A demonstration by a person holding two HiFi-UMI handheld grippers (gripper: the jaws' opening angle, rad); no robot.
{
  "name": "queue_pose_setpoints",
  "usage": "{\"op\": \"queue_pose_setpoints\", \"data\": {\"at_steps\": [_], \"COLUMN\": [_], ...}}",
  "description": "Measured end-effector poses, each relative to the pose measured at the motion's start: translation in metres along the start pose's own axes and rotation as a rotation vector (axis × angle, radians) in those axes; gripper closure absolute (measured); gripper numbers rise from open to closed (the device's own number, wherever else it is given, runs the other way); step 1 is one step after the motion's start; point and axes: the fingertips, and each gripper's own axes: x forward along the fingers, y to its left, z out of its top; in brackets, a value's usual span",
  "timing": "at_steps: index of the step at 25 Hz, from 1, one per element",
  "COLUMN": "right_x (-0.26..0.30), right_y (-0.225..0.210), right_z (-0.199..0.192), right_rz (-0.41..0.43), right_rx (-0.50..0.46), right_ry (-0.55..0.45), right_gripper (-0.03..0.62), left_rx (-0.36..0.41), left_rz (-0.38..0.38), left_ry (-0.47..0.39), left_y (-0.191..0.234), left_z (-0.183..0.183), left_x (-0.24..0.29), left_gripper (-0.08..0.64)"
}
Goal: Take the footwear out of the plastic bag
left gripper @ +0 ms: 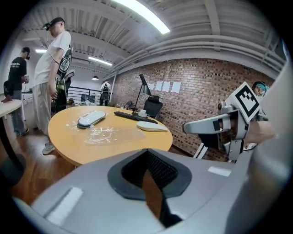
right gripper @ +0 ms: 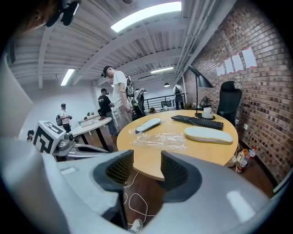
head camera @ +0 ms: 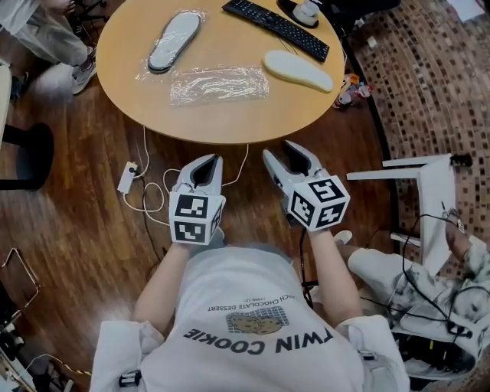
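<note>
A grey shoe sole still wrapped in clear plastic (head camera: 174,40) lies at the round table's far left, also in the left gripper view (left gripper: 90,119) and the right gripper view (right gripper: 147,124). An empty, crumpled plastic bag (head camera: 218,84) lies flat near the table's front. A bare cream sole (head camera: 298,70) rests to the right of it. Both grippers hang below the table's near edge, over the floor, apart from everything. My left gripper (head camera: 205,171) (left gripper: 147,157) is shut with nothing in it. My right gripper (head camera: 295,159) (right gripper: 146,167) stands open and empty.
A black keyboard (head camera: 276,27) and a cup (head camera: 306,11) sit at the table's back. White cables and a power strip (head camera: 126,178) lie on the wooden floor under the near edge. A white desk (head camera: 429,184) and a seated person are at right; people stand beyond the table.
</note>
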Motion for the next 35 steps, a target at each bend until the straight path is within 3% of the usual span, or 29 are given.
{"op": "queue_pose_setpoints", "data": {"at_steps": [3,7,13,21,28,35], "right_x": [-0.019,-0.063,-0.116,-0.198,-0.243,-0.255], "right_y": [0.011,0.017,0.071,0.121,0.166,0.181], "right_z": [-0.014,-0.045,-0.094,-0.125,-0.135,-0.147], "right_rz": [-0.002,0.033,0.041,0.064,0.060,0.060], "right_rx": [-0.050,-0.030,0.018,-0.004,-0.009,-0.006], "right_ry": [0.025,0.019,-0.056,-0.131,-0.158,-0.145], "right_gripper": [0.415,0.456,0.522,0.535,0.535,0.535], "left_rx": [0.004,0.026,0.104,0.127,0.138,0.139], "left_rz": [-0.006,0.005,0.034,0.098,0.139,0.169], "left_ry": [-0.014,-0.034,-0.034,-0.052,-0.051,-0.032], "left_y": [-0.033,-0.092,-0.144,-0.204,-0.231,-0.234], "left_z": [-0.002,-0.010,-0.051,-0.078,-0.086,-0.092], "left_x": [-0.005,-0.019,-0.083,-0.157,-0.218,-0.236], "left_gripper": [0.554,0.552,0.553,0.552,0.552,0.552]}}
